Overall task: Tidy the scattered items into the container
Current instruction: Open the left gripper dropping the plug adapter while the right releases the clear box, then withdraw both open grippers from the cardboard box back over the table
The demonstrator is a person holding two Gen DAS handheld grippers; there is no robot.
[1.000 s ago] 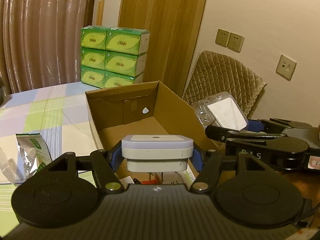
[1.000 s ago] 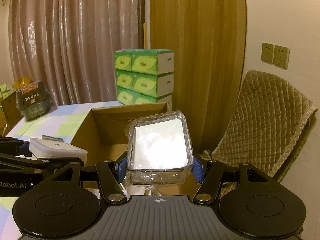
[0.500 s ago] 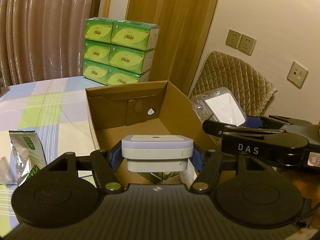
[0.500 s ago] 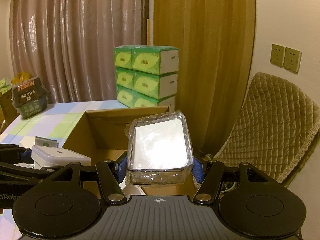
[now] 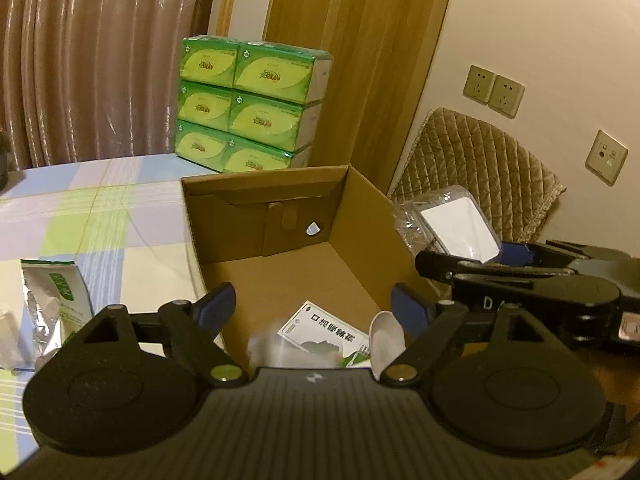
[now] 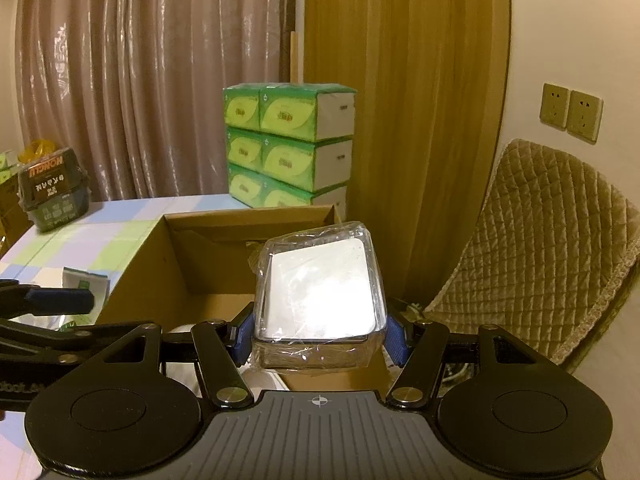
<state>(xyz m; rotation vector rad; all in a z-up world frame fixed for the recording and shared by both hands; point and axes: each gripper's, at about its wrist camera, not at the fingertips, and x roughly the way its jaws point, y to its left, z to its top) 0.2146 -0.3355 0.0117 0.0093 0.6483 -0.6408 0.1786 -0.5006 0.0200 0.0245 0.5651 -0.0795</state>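
Observation:
An open cardboard box (image 5: 360,216) stands on the table; it also shows in the right wrist view (image 6: 152,264). My left gripper (image 5: 314,306) is open and empty above the box's near end. Below it a white object (image 5: 264,350) shows as a blur inside the box, beside a white medicine pack (image 5: 320,330) and a white spoon-like piece (image 5: 386,338). My right gripper (image 6: 320,332) is shut on a clear plastic-wrapped case with a white insert (image 6: 320,292), held over the box's right side; the case also shows in the left wrist view (image 5: 456,228).
A silver and green foil pouch (image 5: 54,300) lies on the checked tablecloth (image 5: 100,216) left of the box. Stacked green tissue packs (image 5: 248,104) stand behind it. A dark basket (image 6: 54,188) sits far left. A quilted chair back (image 6: 552,248) is to the right.
My left gripper has opened and let go of the white box, which has dropped into the cardboard box. My right gripper still holds the wrapped case.

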